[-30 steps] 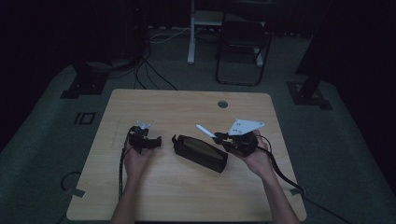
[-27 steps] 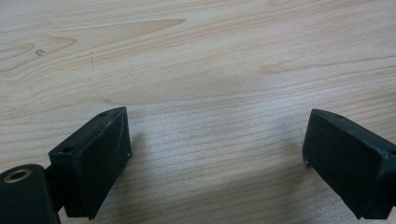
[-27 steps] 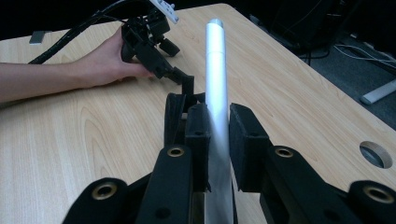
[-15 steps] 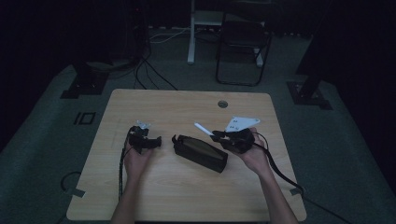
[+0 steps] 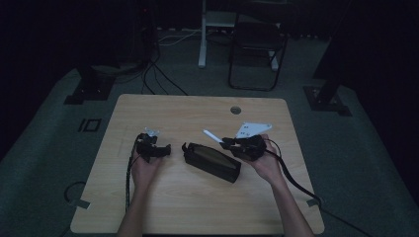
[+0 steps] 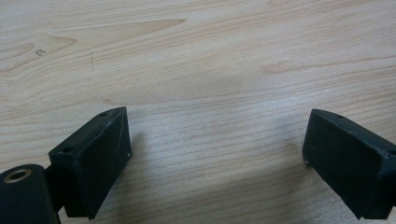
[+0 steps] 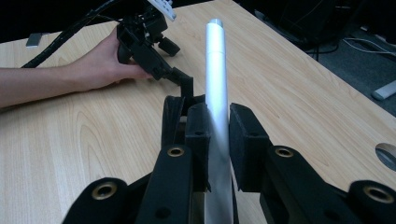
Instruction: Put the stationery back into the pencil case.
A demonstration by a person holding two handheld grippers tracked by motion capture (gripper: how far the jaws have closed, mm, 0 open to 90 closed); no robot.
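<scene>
The left tool [image 5: 165, 148] rests on the desk [image 5: 197, 207], jaws wide and empty. The black pencil case [image 5: 212, 161] lies between. Just right, the nearer right tool [image 5: 225, 143] clamps a silver pen [image 5: 213, 136] pointing leftward over the case.

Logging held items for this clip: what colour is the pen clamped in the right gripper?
Silver-white, plain; the pen shows best in the right gripper view, clamped by the right gripper.

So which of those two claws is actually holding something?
The right claw: its jaws are clamped on a silver pen beside the black case. The left claw stands wide open over bare table.
</scene>
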